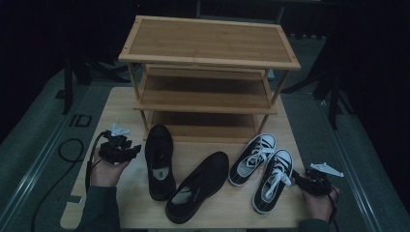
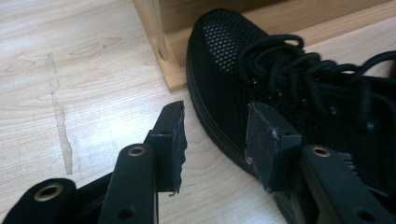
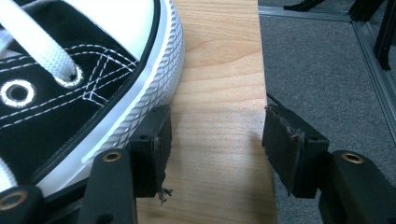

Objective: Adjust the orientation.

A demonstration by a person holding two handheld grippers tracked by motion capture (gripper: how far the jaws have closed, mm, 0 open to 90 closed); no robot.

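Note:
Two black mesh shoes lie on the wooden table (image 1: pixel 116 113): one (image 1: pixel 159 162) points at the rack, the other (image 1: pixel 198 186) lies slanted beside it. To their right are two black-and-white sneakers (image 1: pixel 253 159) (image 1: pixel 274 180). My left gripper (image 1: pixel 133 151) hovers just left of the first black shoe (image 2: pixel 280 84). It is open (image 2: pixel 217 135), with bare table between the jaws and the shoe's side behind the right-hand jaw. My right gripper (image 1: pixel 296 178) is open (image 3: pixel 217 135) beside the right sneaker (image 3: pixel 70 79), whose rubber sole touches or nearly touches one jaw.
A three-shelf bamboo rack (image 1: pixel 208 43) stands at the table's far side; its leg (image 2: pixel 161 42) is just beyond the black shoe's toe. The table's right edge (image 3: pixel 264 70) runs between my right jaws, with grey floor (image 3: pixel 327 70) past it.

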